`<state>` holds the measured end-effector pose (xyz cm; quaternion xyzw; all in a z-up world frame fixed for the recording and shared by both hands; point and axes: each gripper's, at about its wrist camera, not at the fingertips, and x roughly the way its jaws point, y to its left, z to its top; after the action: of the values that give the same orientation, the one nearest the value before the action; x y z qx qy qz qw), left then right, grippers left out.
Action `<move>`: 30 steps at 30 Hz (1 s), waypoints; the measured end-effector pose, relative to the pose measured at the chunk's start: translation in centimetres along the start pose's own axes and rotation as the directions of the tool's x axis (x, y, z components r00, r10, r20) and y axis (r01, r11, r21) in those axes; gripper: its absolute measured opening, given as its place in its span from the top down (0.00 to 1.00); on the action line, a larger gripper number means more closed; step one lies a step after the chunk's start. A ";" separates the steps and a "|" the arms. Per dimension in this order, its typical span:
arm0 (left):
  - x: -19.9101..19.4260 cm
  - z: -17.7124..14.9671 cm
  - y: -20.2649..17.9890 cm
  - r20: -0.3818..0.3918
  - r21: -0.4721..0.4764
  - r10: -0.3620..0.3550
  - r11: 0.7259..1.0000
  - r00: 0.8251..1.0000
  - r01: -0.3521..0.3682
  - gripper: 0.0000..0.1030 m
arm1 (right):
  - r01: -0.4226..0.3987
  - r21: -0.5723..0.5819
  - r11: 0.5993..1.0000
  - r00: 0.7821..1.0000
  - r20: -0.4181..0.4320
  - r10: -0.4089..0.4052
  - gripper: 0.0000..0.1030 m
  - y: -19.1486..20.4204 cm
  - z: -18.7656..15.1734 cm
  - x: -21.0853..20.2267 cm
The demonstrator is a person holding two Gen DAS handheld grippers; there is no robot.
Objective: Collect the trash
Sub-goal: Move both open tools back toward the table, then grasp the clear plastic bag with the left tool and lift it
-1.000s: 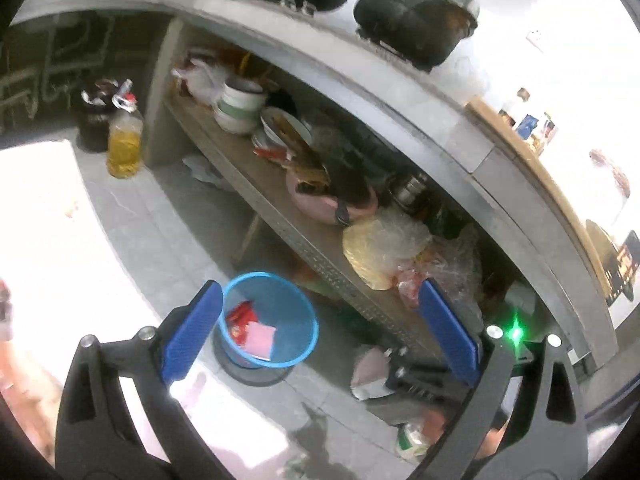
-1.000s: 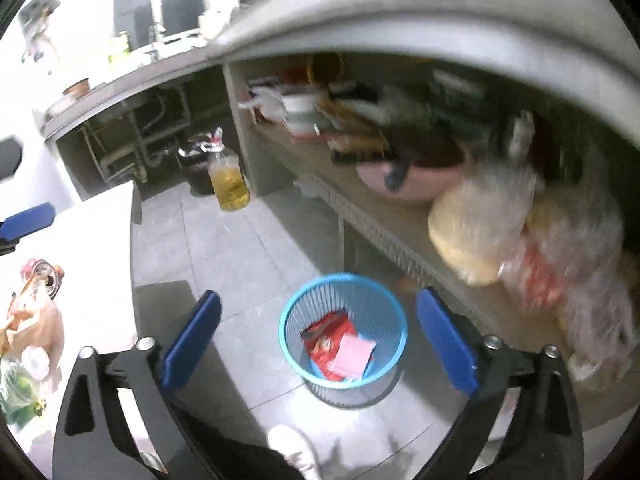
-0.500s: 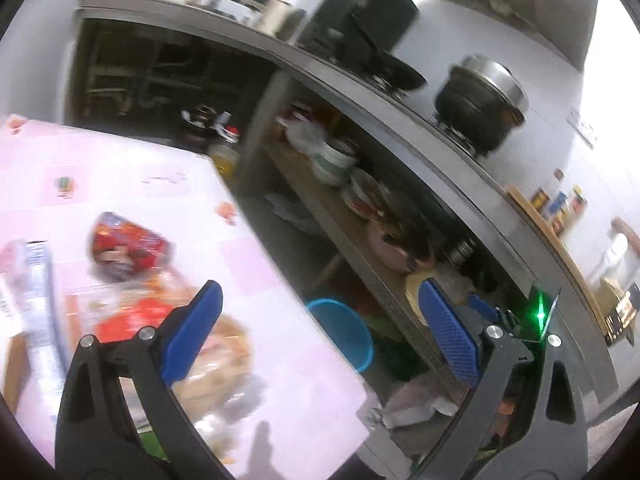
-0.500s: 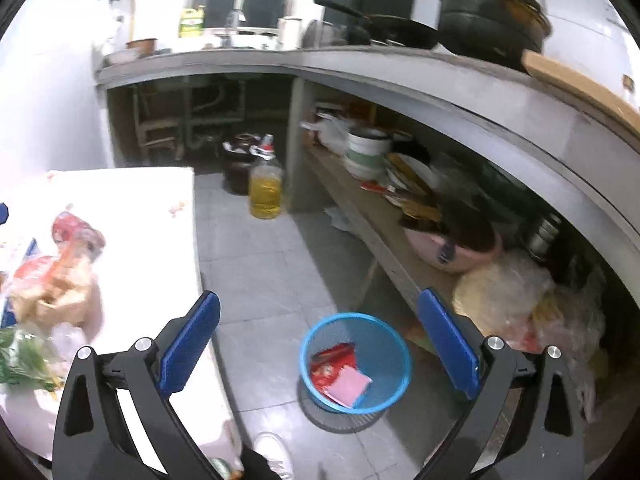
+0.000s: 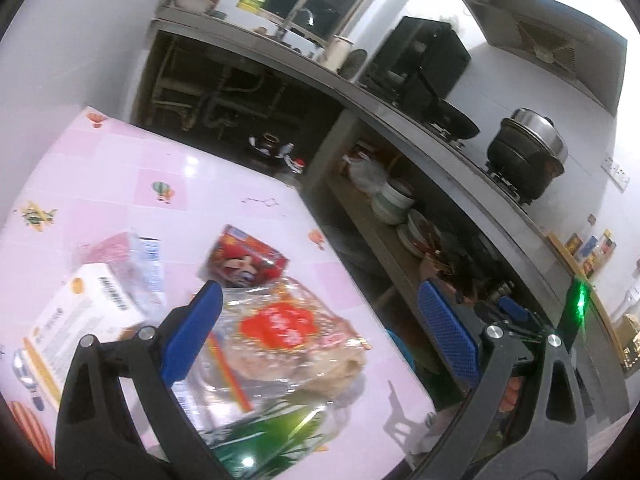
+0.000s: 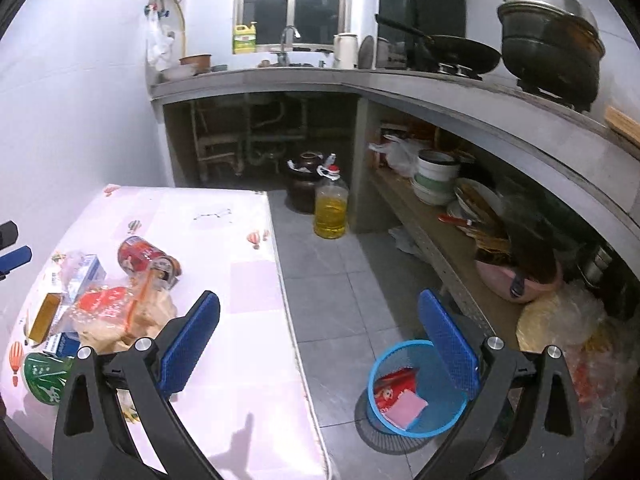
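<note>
Both fisheye views bend straight lines and darken to black at the corners. Bright overhead light washes the pink table (image 5: 120, 184) with glare. The left wrist view is soft with motion blur, worst on the wrappers (image 5: 280, 332). The right wrist view is sharper; gripper shadows fall across the table's (image 6: 248, 288) near end.

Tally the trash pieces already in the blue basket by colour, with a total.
In the blue basket, right wrist view:
Red wrapper: 1
Pink paper: 1
Total: 2
</note>
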<state>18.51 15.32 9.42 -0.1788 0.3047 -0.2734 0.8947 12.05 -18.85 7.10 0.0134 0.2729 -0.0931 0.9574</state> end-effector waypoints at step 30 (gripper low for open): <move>-3.4 -0.6 9.9 -0.022 0.065 0.345 0.937 0.938 -0.343 0.08 | -0.525 0.059 0.849 0.833 -0.173 0.526 0.06 8.7 3.2 5.7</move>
<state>19.61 25.08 5.69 -0.0912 0.3375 -0.1247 0.9286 20.05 -11.53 6.60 0.1006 0.3448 0.1737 0.9170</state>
